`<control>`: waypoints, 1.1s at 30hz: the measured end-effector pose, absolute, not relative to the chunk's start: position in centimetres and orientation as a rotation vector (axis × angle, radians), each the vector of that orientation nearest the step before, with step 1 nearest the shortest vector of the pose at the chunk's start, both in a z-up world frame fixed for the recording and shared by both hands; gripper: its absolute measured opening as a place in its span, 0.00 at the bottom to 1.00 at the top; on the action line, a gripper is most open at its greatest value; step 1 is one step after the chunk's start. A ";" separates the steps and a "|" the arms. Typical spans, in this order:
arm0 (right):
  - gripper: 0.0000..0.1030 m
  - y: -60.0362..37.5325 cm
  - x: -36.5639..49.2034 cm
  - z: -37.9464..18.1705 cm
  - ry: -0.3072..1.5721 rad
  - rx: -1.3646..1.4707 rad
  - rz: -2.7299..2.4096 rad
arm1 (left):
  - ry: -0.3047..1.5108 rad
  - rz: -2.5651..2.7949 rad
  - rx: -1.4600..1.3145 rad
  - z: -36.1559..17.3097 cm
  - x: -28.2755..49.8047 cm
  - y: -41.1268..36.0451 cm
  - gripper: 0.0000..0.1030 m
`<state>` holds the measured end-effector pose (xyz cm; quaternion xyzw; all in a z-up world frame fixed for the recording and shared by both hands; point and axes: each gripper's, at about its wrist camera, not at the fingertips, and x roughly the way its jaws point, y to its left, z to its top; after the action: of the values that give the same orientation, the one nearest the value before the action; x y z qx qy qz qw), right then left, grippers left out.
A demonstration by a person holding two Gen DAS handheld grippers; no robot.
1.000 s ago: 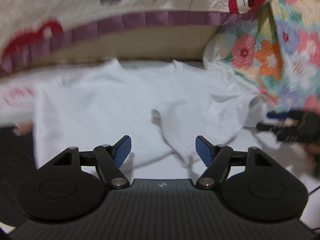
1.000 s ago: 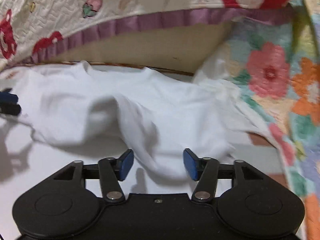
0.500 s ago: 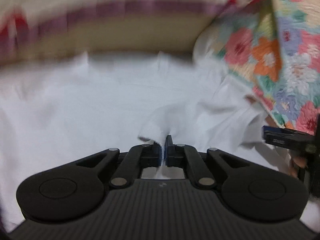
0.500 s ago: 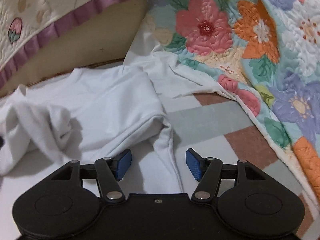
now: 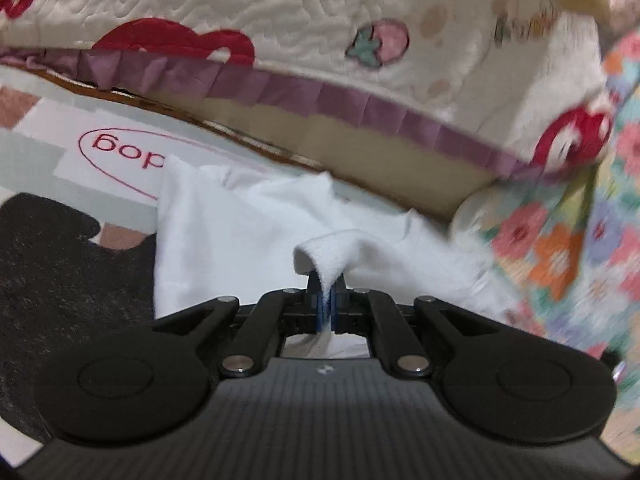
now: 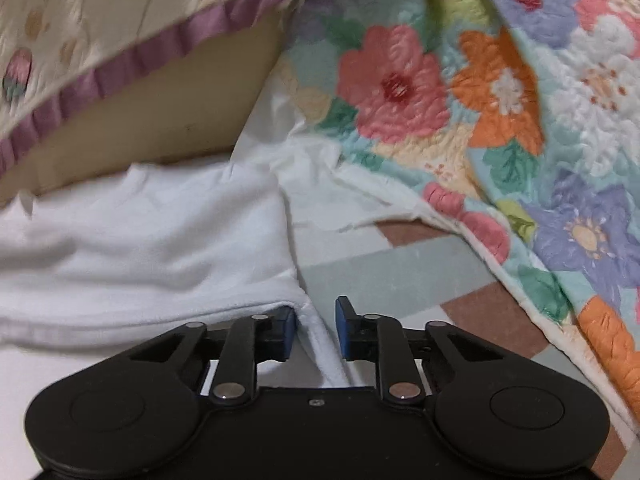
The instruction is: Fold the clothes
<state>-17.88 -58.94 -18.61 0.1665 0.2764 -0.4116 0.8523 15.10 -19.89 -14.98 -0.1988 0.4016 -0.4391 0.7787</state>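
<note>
A white garment (image 5: 240, 236) lies on a patterned floor mat below a bed. My left gripper (image 5: 329, 304) is shut on a fold of the white garment, which rises as a small peak above the blue pads. In the right wrist view the same white garment (image 6: 140, 248) spreads to the left, and a narrow strip of it runs down between the fingers of my right gripper (image 6: 316, 330). The right jaws are partly closed around that strip, with a gap still showing on either side of it.
A cream quilt with a purple ruffle (image 5: 320, 100) hangs over the bed edge behind the garment. A floral quilt (image 6: 520, 120) drapes down on the right. A dark rug (image 5: 60, 280) lies at the left. The checked mat (image 6: 400, 268) shows right of the garment.
My left gripper has stayed shut on the fold and lifted and swung it leftward. My right gripper has narrowed its fingers around the garment's edge strip.
</note>
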 end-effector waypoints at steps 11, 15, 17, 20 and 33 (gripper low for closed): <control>0.34 -59.3 -17.0 -19.4 0.645 0.343 -0.905 | 1.021 -0.869 -0.366 -17.9 15.2 -20.0 0.03; 0.36 -58.8 -16.8 -19.4 0.683 0.260 -0.905 | 1.037 -0.884 -0.484 -18.1 15.8 -18.9 0.03; 0.36 -58.6 -16.9 -19.3 0.698 0.255 -0.911 | 1.056 -0.891 -0.503 -18.3 15.7 -18.7 0.03; 0.37 -58.5 -17.0 -19.1 0.720 0.248 -0.919 | 1.084 -0.900 -0.531 -18.6 15.7 -18.5 0.03; 0.44 -57.2 -19.2 -13.8 0.566 0.383 -0.977 | 1.141 -0.943 -0.581 -19.5 15.4 -18.1 0.03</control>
<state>-19.22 -57.18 -13.85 0.1805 0.2665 -0.4600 0.8275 15.38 -18.15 -19.45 -0.2609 0.5123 -0.4232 0.7002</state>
